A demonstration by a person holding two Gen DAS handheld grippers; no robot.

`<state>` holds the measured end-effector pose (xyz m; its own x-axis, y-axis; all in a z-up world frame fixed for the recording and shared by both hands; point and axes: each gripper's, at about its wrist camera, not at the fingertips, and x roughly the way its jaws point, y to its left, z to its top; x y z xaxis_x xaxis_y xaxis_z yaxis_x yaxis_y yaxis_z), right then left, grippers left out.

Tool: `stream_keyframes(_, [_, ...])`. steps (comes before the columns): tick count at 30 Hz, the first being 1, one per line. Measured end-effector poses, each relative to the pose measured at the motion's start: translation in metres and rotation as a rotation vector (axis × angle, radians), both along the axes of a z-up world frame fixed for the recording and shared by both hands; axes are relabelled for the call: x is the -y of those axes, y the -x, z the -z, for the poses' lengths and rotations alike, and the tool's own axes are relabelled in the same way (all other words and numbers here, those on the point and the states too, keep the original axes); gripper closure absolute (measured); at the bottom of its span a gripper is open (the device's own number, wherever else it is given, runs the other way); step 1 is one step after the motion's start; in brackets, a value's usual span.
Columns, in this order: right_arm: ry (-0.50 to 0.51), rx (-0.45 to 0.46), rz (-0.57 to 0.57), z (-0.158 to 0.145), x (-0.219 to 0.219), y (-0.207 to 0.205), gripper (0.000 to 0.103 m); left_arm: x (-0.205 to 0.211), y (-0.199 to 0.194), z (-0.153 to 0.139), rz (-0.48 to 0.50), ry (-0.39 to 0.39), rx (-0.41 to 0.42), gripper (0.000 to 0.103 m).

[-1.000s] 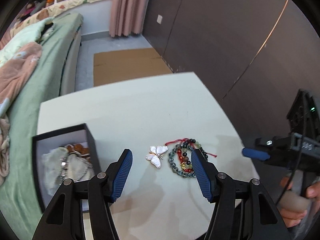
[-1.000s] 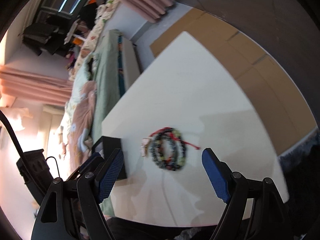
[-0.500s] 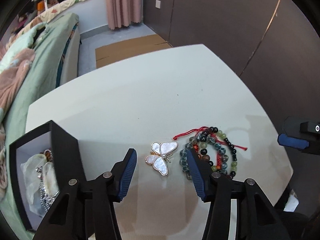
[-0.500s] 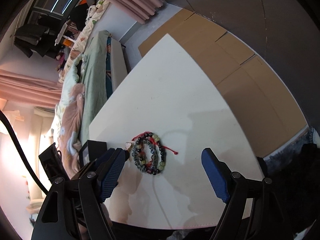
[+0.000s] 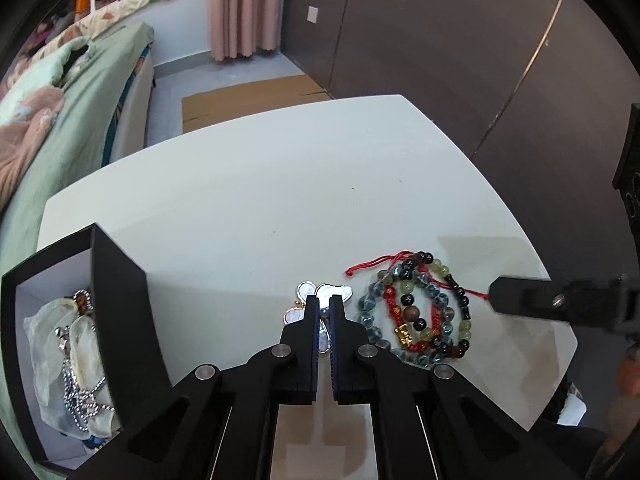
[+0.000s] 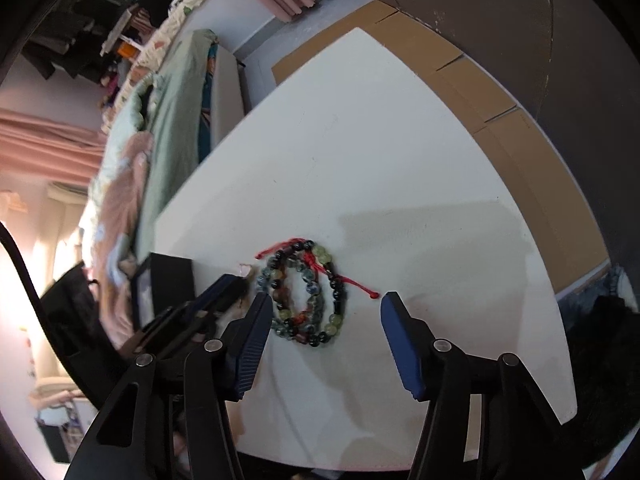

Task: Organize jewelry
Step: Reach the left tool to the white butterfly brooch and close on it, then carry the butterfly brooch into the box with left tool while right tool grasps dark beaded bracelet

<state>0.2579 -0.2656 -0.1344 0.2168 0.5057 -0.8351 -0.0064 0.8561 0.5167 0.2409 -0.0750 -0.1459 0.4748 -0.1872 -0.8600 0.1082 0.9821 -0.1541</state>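
A white butterfly brooch (image 5: 324, 292) with a gold rim lies on the white table (image 5: 280, 200). My left gripper (image 5: 324, 308) is shut on the brooch at table level. A pile of beaded bracelets (image 5: 416, 312) with a red cord lies just right of it, also in the right wrist view (image 6: 306, 292). My right gripper (image 6: 324, 320) is open, its jaws standing either side of the bracelets, just above them. An open black jewelry box (image 5: 100, 320) at the left holds chains and a pale pouch.
A bed with green and pink bedding (image 5: 60, 92) runs along the table's left side. Flattened cardboard (image 5: 248, 96) lies on the floor beyond the table. A dark wardrobe wall (image 5: 460, 40) stands to the right. The table's near edge is close under both grippers.
My left gripper moved down onto the butterfly brooch and closed on it. My right gripper came closer to the bracelets and stayed open.
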Motion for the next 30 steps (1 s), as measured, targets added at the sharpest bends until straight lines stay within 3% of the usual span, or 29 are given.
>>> stream_keyframes(9, [0.155, 0.016, -0.038, 0.006, -0.015, -0.004, 0.048, -0.014, 0.012, -0.019, -0.033, 0.033, 0.037, 0.099])
stream_keyframes(16, [0.336, 0.087, -0.085, 0.001, -0.036, -0.003, 0.054, -0.028, 0.029, -0.045, -0.05, 0.041, 0.083, 0.099])
stream_keyframes(17, [0.371, 0.1, -0.097, 0.001, -0.04, -0.001, 0.056, -0.03, 0.028, -0.047, -0.055, 0.041, 0.086, 0.099])
stream_keyframes(18, [0.38, 0.113, -0.108, 0.0, -0.044, 0.0, 0.065, -0.032, 0.029, -0.05, -0.059, 0.041, 0.089, 0.099])
stream_keyframes(21, [0.375, 0.13, -0.164, -0.001, -0.054, 0.003, 0.085, -0.039, 0.036, -0.055, -0.074, 0.039, 0.099, 0.099])
stream_keyframes(23, [0.389, 0.137, -0.179, -0.002, -0.056, 0.005, 0.085, -0.044, 0.041, -0.06, -0.084, 0.037, 0.106, 0.099])
stream_keyframes(25, [0.333, 0.124, -0.168, -0.005, -0.047, 0.005, 0.087, -0.052, 0.048, -0.065, -0.098, 0.041, 0.116, 0.099])
stream_keyframes(26, [0.294, 0.124, -0.159, -0.008, -0.042, 0.005, 0.101, -0.055, 0.051, -0.067, -0.105, 0.041, 0.121, 0.099])
stream_keyframes(30, [0.152, 0.112, -0.13, -0.014, -0.021, 0.006, 0.101, -0.067, 0.063, -0.077, -0.135, 0.046, 0.138, 0.099])
